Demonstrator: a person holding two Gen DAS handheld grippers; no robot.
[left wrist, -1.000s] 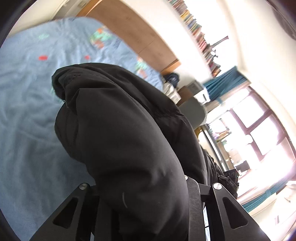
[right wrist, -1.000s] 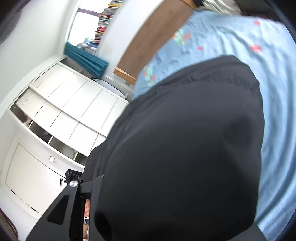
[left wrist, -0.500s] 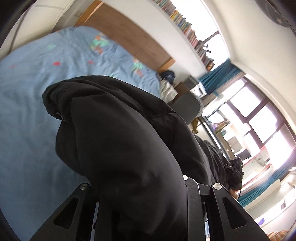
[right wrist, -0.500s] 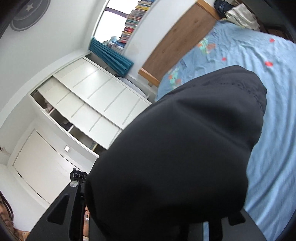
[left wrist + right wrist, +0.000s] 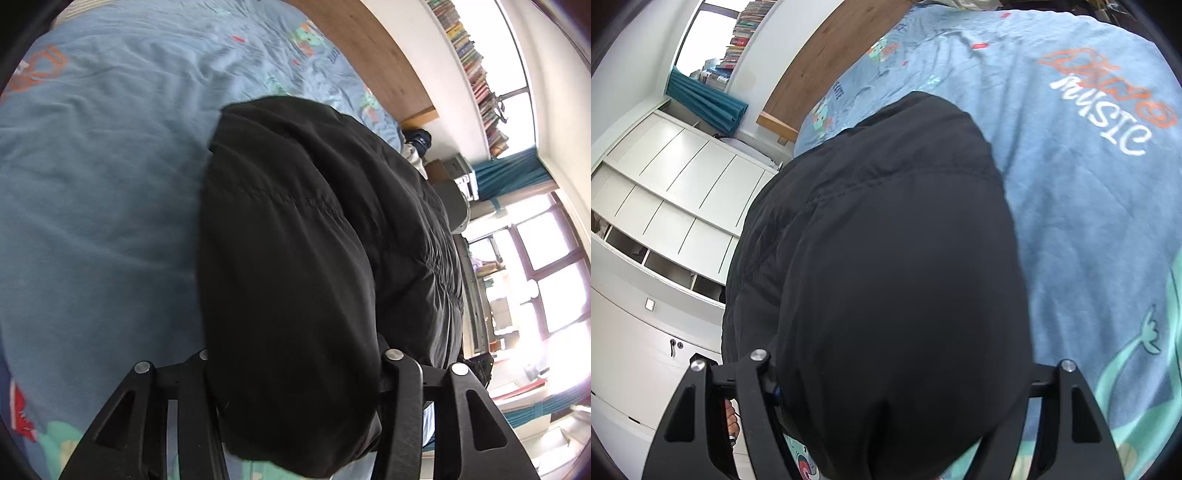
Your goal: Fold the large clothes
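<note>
A bulky black padded jacket fills the middle of both views and hangs over the blue printed bed cover. My left gripper is shut on a thick bunch of the jacket; its fingertips are buried in the fabric. In the right wrist view the jacket bulges between the fingers of my right gripper, which is shut on it the same way. The jacket's far edge droops toward the bed cover.
A wooden headboard and a shelf of books run along the far wall. A bright window and teal curtains are on the right. White cupboards stand left of the bed in the right wrist view.
Both grippers have tipped down toward the bed with the jacket in them. The bed cover now fills more of each view and the jacket sits closer to it.
</note>
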